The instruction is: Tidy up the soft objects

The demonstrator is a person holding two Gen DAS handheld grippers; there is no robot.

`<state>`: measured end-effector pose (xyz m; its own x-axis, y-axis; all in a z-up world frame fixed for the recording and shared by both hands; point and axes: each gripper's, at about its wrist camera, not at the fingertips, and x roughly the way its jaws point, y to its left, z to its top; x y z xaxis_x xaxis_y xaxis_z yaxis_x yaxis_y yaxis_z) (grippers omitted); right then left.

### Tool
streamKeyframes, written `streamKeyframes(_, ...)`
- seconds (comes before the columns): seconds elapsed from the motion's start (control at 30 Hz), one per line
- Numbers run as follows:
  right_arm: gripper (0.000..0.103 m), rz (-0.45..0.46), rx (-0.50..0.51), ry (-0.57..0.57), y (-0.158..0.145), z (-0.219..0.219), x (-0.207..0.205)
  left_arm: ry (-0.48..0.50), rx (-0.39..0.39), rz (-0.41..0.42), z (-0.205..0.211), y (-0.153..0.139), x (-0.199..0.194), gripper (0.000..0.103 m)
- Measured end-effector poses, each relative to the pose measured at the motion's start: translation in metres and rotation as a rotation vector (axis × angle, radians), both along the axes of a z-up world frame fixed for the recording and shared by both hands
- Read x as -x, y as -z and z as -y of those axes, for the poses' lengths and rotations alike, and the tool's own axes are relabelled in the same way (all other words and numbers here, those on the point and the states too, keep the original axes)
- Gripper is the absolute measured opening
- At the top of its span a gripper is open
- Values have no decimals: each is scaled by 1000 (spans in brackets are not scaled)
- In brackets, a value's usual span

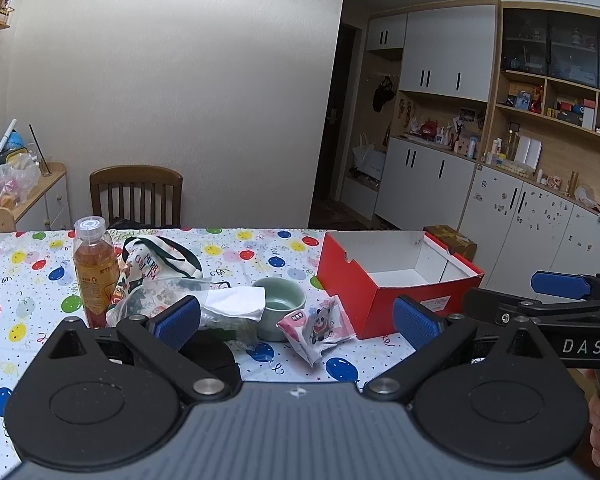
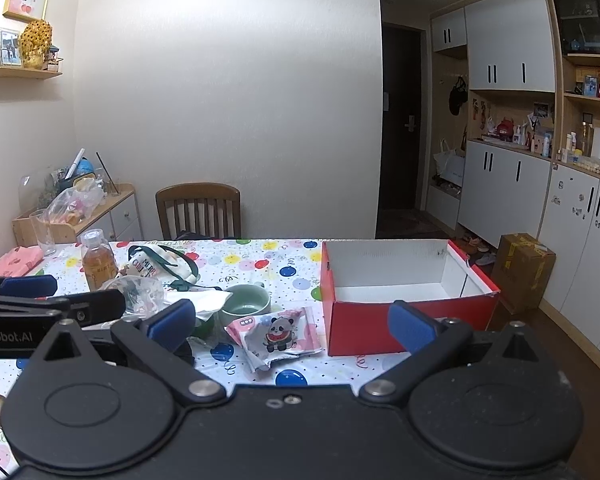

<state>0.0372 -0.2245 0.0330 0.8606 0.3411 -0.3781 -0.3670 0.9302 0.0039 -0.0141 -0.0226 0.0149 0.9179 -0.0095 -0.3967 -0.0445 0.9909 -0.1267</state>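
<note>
Currently both grippers, left (image 1: 296,320) and right (image 2: 292,322), hover spread wide and empty above the table; the panda pouch (image 2: 278,334) lies at twelve o'clock, the red box (image 2: 404,292) at two.

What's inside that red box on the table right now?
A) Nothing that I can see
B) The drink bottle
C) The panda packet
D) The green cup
A: the red box shows only bare white walls and floor, while the panda packet, the green cup and the drink bottle all sit out on the tablecloth to its left.
</note>
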Motion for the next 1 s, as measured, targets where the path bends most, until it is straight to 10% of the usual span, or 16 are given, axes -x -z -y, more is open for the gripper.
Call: streamKeyframes(1.0, 103, -2, 11, -1, 4, -2, 0, 0, 12, -6, -7, 3, -5, 103)
